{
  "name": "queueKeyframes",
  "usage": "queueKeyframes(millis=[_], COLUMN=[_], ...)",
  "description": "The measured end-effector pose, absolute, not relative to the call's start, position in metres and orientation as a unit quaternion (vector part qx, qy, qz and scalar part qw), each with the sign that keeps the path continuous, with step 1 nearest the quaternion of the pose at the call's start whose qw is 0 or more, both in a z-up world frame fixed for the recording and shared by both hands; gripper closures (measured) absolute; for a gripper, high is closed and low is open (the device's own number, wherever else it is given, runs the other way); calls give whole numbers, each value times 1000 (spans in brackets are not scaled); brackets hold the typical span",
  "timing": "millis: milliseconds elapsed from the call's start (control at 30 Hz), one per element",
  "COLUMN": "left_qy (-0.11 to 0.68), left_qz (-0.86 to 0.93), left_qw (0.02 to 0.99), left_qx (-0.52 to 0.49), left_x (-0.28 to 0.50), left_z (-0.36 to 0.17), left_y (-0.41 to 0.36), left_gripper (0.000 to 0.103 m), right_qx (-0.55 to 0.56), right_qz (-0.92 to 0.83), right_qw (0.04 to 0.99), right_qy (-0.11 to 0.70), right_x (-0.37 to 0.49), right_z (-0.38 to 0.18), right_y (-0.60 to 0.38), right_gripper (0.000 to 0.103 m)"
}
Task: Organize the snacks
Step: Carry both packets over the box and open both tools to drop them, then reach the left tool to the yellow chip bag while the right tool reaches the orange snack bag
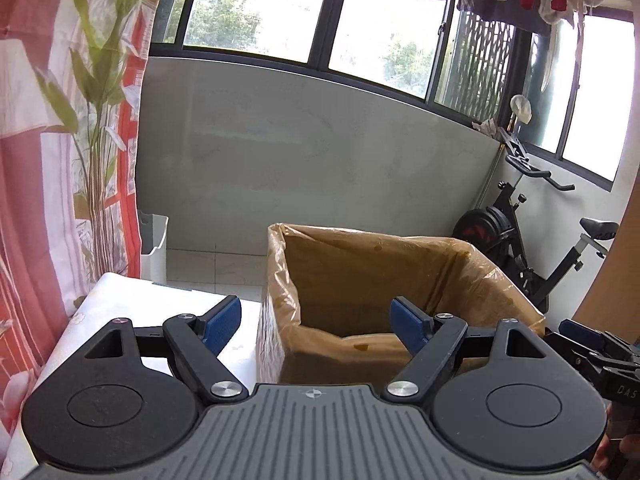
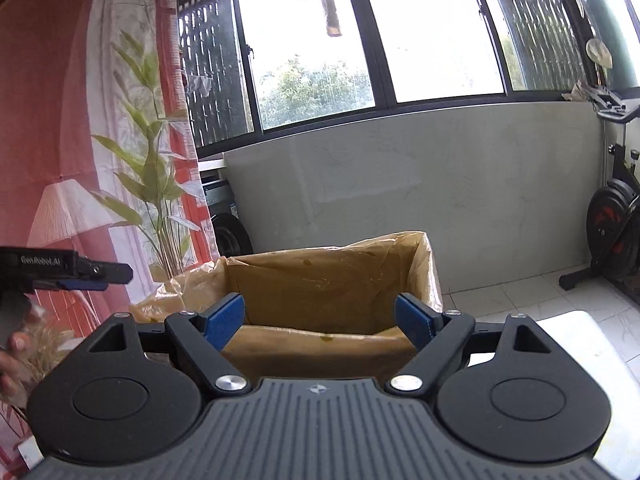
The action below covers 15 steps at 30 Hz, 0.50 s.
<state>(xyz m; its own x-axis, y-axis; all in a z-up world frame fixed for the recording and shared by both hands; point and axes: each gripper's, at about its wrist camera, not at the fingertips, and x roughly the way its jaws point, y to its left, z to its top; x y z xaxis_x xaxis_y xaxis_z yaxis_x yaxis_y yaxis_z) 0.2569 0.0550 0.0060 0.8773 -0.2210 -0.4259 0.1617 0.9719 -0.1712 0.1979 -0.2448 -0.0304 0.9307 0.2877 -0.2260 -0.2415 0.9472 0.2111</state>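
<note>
From the left wrist view, the left gripper [image 1: 316,324] is spread wide with nothing between its blue ribbed pads [image 1: 222,322], held level in front of a tall brown cardboard box lined with a translucent yellowish plastic bag [image 1: 384,276]. The box stands at the right end of a white floral-patterned counter [image 1: 120,300], its mouth open, and what shows of its inside looks bare. The right gripper [image 1: 576,332] pokes in at the right edge, close beside the box rim. A black exercise bike [image 1: 520,240] stands behind by the grey wall, and a red and white curtain printed with green leaves [image 1: 60,140] hangs on the left.

From the right wrist view, the right gripper [image 2: 320,322] is also opened wide and empty, pointing at the same lined box [image 2: 328,280]. The left gripper [image 2: 96,276] reaches in from the left edge; from here I cannot tell how far it is opened. No snack packets show in either view.
</note>
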Motion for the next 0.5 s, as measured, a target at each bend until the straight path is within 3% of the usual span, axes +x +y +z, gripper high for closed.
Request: queueKeyframes(millis=[200, 500], left_qy=[242, 255], left_qz=[-74, -44], left_qw=[965, 959], left_qx=[-67, -113], left_x=[230, 196], left_z=[-21, -61], left_y=[67, 73], left_gripper=[20, 20], right_qx=[65, 72], right_qz=[111, 70], right_qw=[982, 971], right_qy=[135, 215], right_x=[168, 143], right_z=[-66, -121], right_y=[-236, -237], right_gripper=[18, 18])
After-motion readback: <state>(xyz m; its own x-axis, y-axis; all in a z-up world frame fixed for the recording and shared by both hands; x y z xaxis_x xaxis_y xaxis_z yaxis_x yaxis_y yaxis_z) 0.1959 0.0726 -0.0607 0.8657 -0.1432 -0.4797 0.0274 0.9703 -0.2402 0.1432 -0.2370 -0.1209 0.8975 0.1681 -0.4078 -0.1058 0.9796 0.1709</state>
